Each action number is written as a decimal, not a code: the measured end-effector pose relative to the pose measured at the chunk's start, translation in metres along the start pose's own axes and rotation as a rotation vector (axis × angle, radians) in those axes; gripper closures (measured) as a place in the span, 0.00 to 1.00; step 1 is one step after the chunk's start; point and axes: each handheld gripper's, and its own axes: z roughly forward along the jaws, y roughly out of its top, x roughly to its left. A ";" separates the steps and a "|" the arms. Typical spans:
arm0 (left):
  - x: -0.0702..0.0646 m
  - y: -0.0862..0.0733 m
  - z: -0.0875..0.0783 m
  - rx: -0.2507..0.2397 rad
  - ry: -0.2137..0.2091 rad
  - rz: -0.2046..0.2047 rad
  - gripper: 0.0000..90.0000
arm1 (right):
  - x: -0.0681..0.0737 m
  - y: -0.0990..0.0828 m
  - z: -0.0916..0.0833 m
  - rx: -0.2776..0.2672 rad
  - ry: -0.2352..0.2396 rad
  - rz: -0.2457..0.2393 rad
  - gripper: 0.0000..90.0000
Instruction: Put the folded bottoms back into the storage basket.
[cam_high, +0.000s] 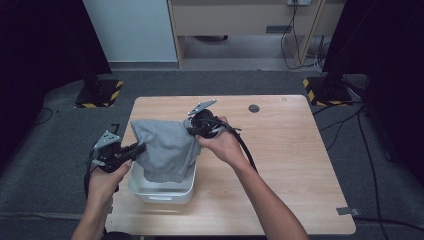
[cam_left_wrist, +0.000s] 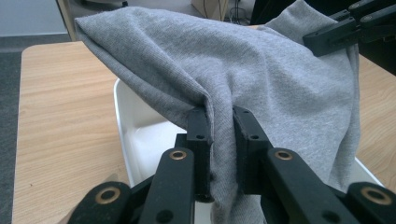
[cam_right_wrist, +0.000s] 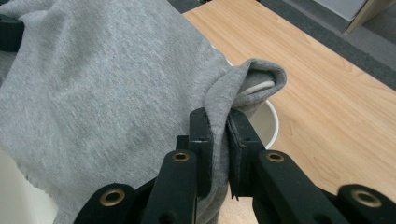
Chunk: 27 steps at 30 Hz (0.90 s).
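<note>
Black jaws of the left gripper (cam_left_wrist: 219, 140) clamp a fold of the soft grey knit garment (cam_left_wrist: 243, 74), cloth pinched tight between both pads. Right gripper (cam_right_wrist: 218, 140) does the same on another edge, jaws closed on a bunched fold with a pale inner hem showing just past the tips. High view: left gripper (cam_high: 134, 149) sits at the near left of the table, held by the left hand (cam_high: 107, 175); right gripper (cam_high: 196, 126) is farther in, gripped by the right hand (cam_high: 222, 145), its black cable trailing back over the forearm. Grey garment (cam_high: 165, 147) is stretched between both grippers, draped above and partly into the white rectangular plastic tub (cam_high: 162, 192), hiding most of the tub's inside. Tub rests on the light wooden table (cam_high: 290, 165) near its front edge. Beyond: small dark round grommet (cam_high: 254, 108) in the tabletop near the far edge, well apart from the work. Farther back, dark carpet, two black stand bases with yellow-black hazard tape (cam_high: 99, 93), and pale wooden furniture with loose cables.
</note>
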 end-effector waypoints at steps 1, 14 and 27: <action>0.000 -0.001 0.000 0.003 -0.001 0.002 0.87 | 0.000 -0.001 0.001 0.003 0.001 -0.004 0.91; 0.005 -0.013 0.002 0.038 -0.005 -0.001 0.87 | 0.006 -0.009 0.008 0.025 0.014 -0.005 0.91; 0.005 -0.014 0.003 -0.008 0.001 0.050 0.33 | 0.004 -0.021 0.002 -0.033 -0.013 0.014 0.37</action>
